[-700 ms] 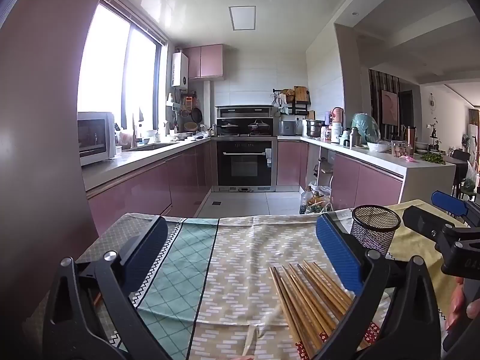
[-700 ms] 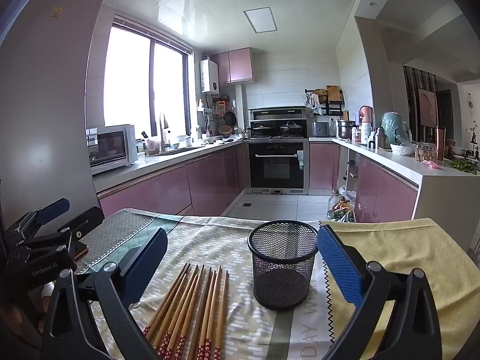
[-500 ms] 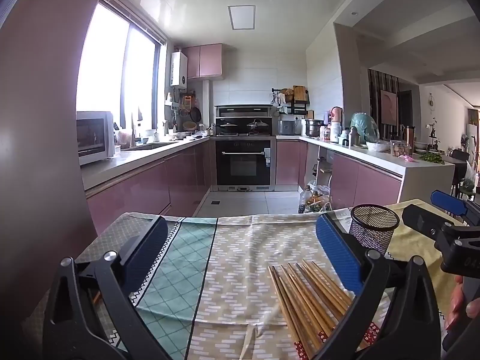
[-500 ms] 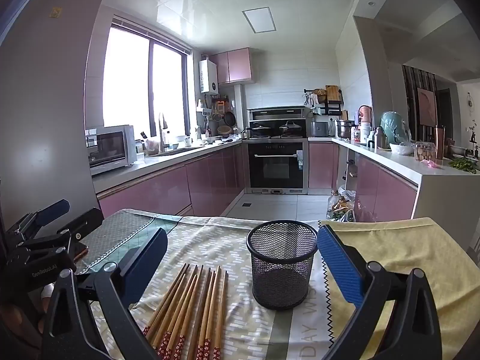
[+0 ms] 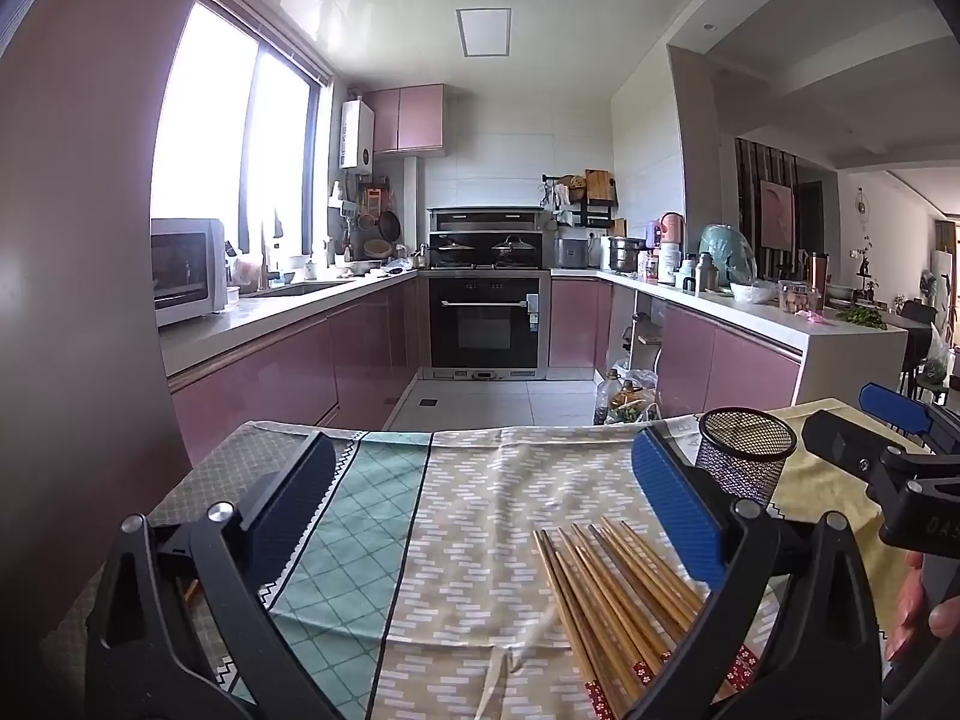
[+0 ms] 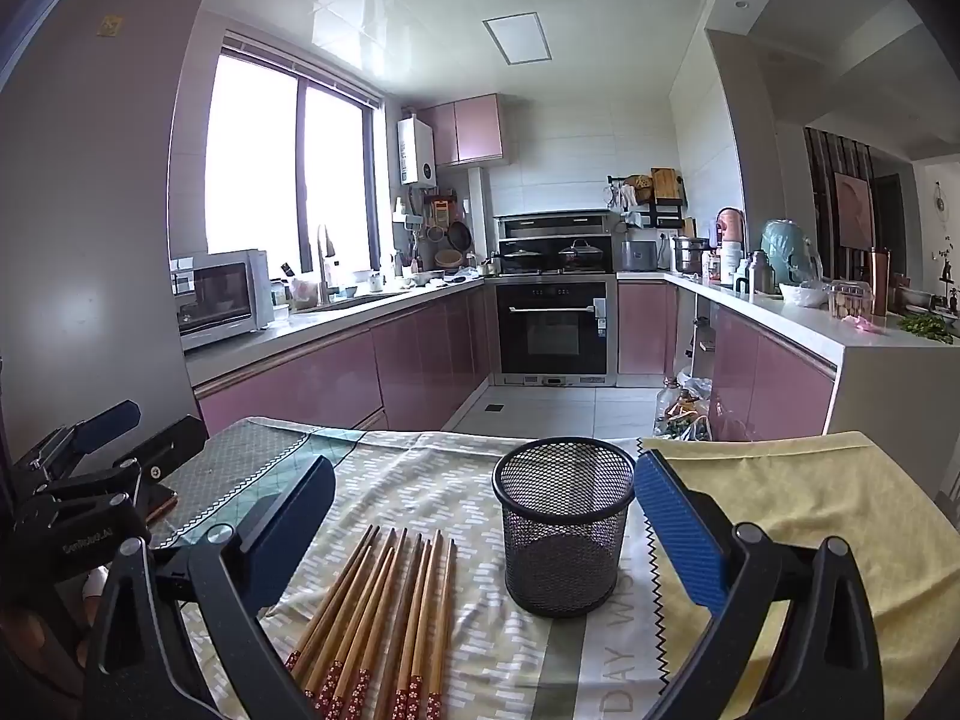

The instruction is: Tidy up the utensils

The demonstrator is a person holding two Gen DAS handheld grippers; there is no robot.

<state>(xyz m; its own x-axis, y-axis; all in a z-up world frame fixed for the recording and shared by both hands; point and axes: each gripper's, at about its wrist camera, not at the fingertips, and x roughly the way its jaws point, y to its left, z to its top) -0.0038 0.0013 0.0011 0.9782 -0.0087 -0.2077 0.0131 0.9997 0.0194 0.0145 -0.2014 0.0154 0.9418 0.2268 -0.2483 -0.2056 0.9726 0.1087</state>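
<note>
Several wooden chopsticks (image 6: 384, 618) with red patterned ends lie side by side on the cloth-covered table, left of an upright, empty black mesh cup (image 6: 563, 525). My right gripper (image 6: 480, 516) hovers open above them, chopsticks and cup both between its blue pads, touching neither. In the left wrist view the chopsticks (image 5: 612, 594) lie low at the right, by the right pad of my open left gripper (image 5: 480, 498), which holds nothing. The mesh cup (image 5: 747, 453) stands beyond that pad. Each gripper shows at the edge of the other's view.
Patchwork cloth (image 5: 456, 540) in teal, beige and yellow covers the table (image 6: 798, 516). Beyond its far edge are a kitchen floor, pink cabinets and an oven (image 6: 555, 330). A person's hand (image 5: 921, 606) holds the right gripper's handle.
Nothing has visibly changed apart from a slight drift of both views; both grippers stay open above the table.
</note>
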